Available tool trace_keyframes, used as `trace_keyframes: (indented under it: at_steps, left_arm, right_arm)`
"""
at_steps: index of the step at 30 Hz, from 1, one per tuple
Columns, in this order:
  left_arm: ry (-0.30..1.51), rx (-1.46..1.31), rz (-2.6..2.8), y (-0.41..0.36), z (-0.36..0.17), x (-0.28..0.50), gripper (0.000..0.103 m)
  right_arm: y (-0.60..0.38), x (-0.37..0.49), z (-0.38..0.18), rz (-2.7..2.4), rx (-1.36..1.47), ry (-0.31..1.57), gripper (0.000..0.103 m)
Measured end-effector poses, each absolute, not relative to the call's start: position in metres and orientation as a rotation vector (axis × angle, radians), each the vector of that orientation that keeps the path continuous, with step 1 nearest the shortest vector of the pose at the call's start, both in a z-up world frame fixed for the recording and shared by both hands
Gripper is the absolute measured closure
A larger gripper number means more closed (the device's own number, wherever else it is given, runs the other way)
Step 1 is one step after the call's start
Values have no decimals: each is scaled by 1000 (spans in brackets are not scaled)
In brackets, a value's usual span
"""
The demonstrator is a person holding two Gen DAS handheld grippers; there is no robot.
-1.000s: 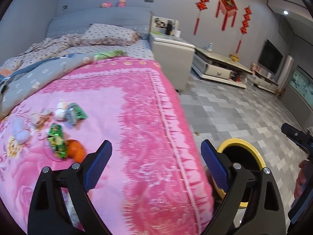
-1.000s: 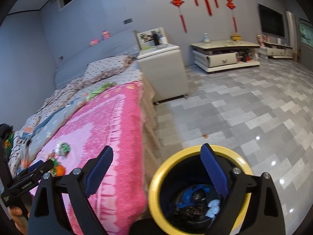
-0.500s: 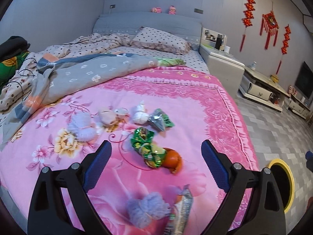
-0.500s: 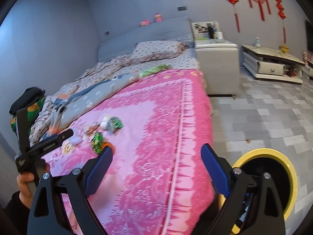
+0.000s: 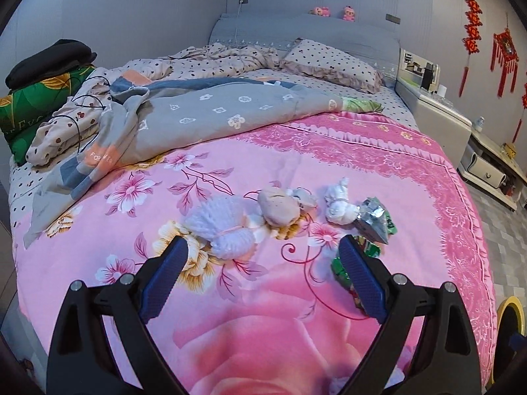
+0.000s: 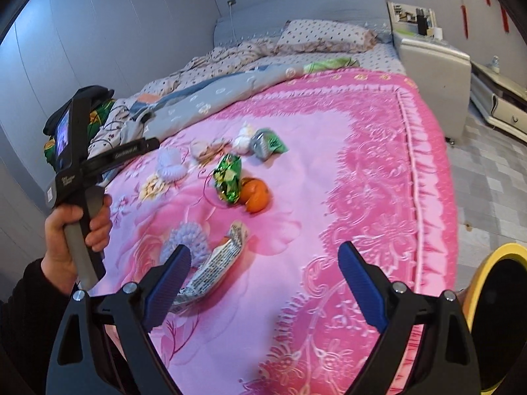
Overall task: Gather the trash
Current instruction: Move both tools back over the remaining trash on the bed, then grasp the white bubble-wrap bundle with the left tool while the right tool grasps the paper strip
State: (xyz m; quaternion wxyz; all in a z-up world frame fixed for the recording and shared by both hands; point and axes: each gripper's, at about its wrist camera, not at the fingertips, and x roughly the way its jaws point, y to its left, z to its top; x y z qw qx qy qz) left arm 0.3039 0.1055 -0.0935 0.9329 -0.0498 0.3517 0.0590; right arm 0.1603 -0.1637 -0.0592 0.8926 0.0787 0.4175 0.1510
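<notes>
Crinkly green foil wrapper (image 6: 228,177) lies mid-bed on the pink floral blanket (image 6: 362,171), touching an orange peel (image 6: 256,195); a printed paper wrapper (image 6: 215,268) sits just ahead of the right gripper (image 6: 263,281). Both the right and the left gripper (image 5: 263,275) gape wide, nothing between the pads. Risks: soft blanket could bunch into the pinch, the wrappers could slip, and the fluffy lilac pompom (image 6: 186,242) beside the paper could get grabbed instead. Yellow-rimmed bin (image 6: 494,312) stands off the bed edge, so carried scraps could drop short.
</notes>
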Motion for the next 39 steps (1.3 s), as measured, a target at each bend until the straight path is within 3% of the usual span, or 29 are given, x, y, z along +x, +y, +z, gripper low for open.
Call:
trace_keyframes:
  at_steps: [24, 35, 39]
  left_arm:
    - [844, -156, 257, 167, -174, 410, 15]
    - [893, -201, 206, 159, -204, 437, 36]
    - [913, -237, 199, 163, -213, 444, 53]
  right_arm:
    - [-119, 207, -121, 374, 137, 1064, 37]
    - [-103, 227, -135, 407, 133, 1107, 47]
    - [-97, 235, -138, 427, 130, 1112, 52]
